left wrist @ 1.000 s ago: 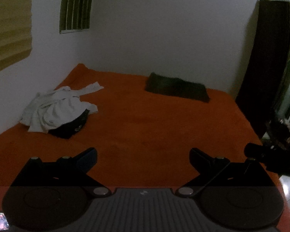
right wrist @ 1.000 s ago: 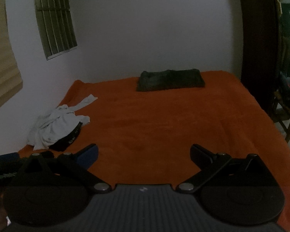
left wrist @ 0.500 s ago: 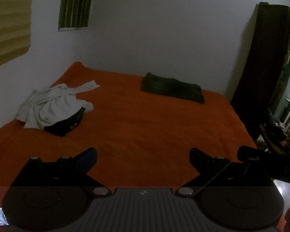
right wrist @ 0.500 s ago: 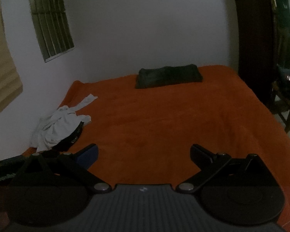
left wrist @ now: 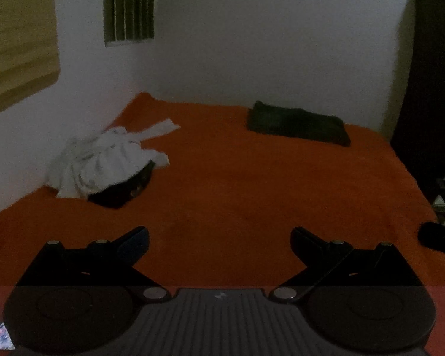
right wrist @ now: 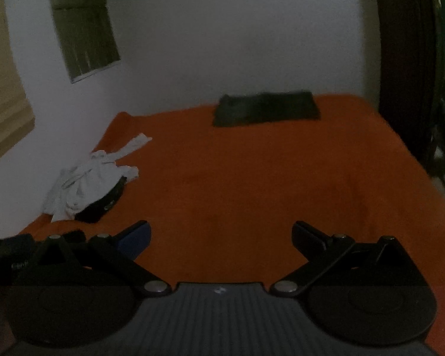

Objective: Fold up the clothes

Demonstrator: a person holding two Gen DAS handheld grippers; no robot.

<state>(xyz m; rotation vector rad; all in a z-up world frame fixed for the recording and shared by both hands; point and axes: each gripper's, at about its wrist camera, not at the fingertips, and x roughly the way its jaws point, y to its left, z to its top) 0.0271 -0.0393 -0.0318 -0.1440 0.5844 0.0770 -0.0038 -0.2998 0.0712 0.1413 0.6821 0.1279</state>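
The white garment [left wrist: 103,160] lies crumpled in a heap at about ten o'clock on the bed [left wrist: 252,184], close to the left wall, with one long strip of it trailing toward the head end. A dark garment [left wrist: 124,192] pokes out from under its near edge, touching it. In the right wrist view the same white heap [right wrist: 86,184] sits at nine to ten o'clock, the dark piece [right wrist: 101,207] tucked beneath it.

Over the last second both cameras have swung and closed in a little: the heap now looks larger and sits nearer the middle of the left view than it did, so the person seems to be heading toward it. Nothing has been touched yet; folding has not begun.

The left gripper [left wrist: 219,237] has its fingers spread wide with nothing between them, hanging over bare orange cover well short of the clothes. The right gripper [right wrist: 221,233] is likewise wide apart and empty.

Further out, a dark pillow [left wrist: 296,123] rests at twelve to one o'clock by the back wall, well apart from the heap. A barred window [left wrist: 129,6] and a dark wardrobe [left wrist: 430,89] frame the room.
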